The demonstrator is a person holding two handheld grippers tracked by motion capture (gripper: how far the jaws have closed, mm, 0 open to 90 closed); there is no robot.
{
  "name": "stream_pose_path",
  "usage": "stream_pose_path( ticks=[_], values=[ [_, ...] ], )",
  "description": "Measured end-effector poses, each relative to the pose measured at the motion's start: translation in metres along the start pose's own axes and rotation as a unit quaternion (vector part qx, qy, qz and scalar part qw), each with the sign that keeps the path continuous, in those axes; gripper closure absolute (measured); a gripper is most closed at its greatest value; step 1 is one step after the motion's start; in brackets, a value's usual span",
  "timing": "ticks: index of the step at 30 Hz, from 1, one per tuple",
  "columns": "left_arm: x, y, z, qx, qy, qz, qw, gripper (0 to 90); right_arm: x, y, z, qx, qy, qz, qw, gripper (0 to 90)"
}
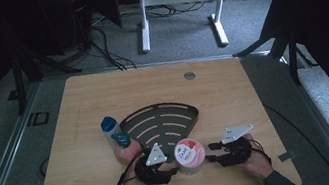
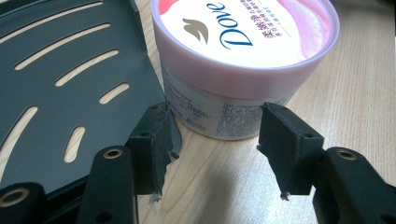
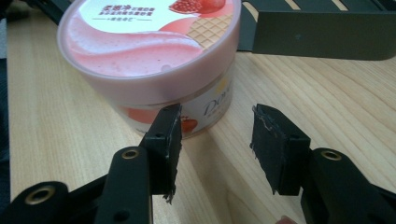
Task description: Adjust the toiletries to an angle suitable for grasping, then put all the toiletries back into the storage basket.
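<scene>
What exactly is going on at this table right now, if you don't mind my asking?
A person holds the left gripper and right gripper either side of a pink-lidded Dove tub standing on the wooden table. Both are open, gripping nothing. A black slotted corner tray and two bottles sit behind.

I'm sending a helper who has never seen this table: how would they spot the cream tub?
On the wooden table, find the black slotted fan-shaped tray. Just off its near right corner stands the tub. Unlike the slim blue-capped bottles left of the tray, it is squat and round with a pink Dove lid.
</scene>
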State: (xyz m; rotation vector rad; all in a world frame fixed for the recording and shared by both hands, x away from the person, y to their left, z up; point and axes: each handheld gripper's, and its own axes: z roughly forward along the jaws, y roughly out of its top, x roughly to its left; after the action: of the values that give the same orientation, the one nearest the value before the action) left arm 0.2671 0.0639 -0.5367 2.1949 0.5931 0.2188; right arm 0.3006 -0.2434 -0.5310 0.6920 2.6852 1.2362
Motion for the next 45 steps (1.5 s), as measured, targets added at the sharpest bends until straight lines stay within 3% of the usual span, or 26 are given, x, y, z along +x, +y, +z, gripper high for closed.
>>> stream_pose_path(
  ticks=[16,31,45],
  values=[
    [-0.004,0.003,0.007,-0.004,-0.015,0.017,0.9997,37.7,0.004,0.001,-0.001,-0.003,0.027,-0.019,0.9994,48.4],
    [-0.002,0.008,0.014,-0.011,-0.024,0.031,0.9992,24.3,0.008,0.005,0.009,-0.001,0.065,-0.054,0.9965,35.5],
    [-0.004,0.01,0.015,-0.012,-0.018,0.044,0.9988,20.6,0.011,0.009,0.012,0.0,0.053,-0.079,0.9954,28.2]
  ],
)
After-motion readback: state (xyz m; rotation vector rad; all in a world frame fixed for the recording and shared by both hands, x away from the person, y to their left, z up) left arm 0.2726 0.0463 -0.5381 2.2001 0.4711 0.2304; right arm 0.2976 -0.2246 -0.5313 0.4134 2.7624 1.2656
